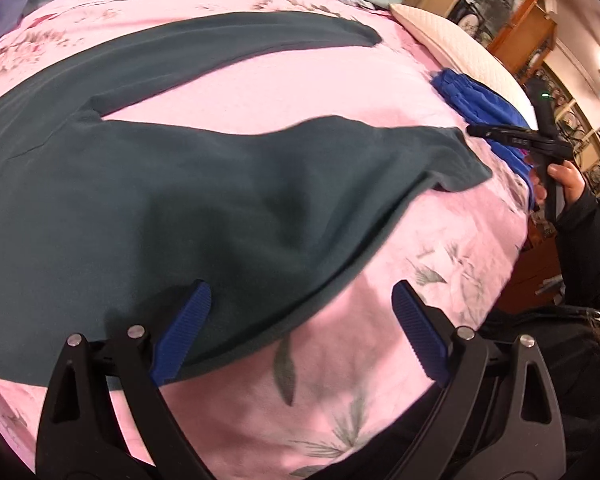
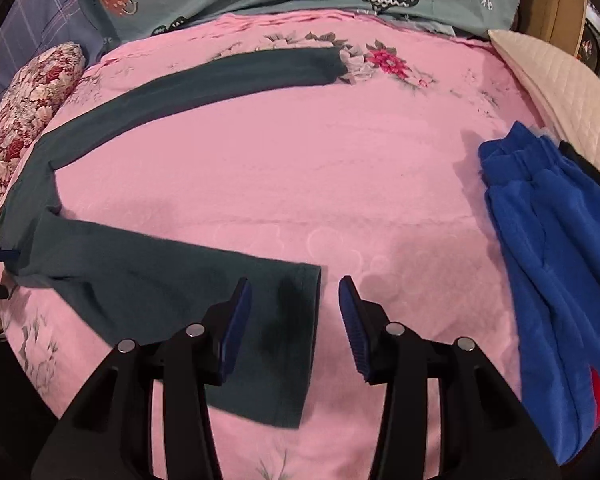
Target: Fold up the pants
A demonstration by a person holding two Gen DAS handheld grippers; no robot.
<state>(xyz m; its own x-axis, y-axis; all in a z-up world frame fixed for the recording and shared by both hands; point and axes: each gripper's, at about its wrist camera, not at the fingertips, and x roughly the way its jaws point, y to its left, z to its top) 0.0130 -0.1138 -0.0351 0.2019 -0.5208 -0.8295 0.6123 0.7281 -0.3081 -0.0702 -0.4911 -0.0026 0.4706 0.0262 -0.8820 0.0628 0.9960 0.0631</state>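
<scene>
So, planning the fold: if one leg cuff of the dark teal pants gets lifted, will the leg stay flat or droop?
The dark teal pants would likely droop: thin fabric, lying limp. They probably drag lightly across the pink floral bedsheet.

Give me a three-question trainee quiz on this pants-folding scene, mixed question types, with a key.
1. True or false: the right gripper is clamped on the pants.
2. Multiple choice: the blue garment lies A) on top of the pants, B) apart from the pants, beside the white pillow, C) on the floor.
3. Fill in: the pants' two legs lie ____ on the pink sheet, not stacked.

Key: 1 false, both its jaws and those of the left gripper are open; 2 B; 3 spread apart.
</scene>
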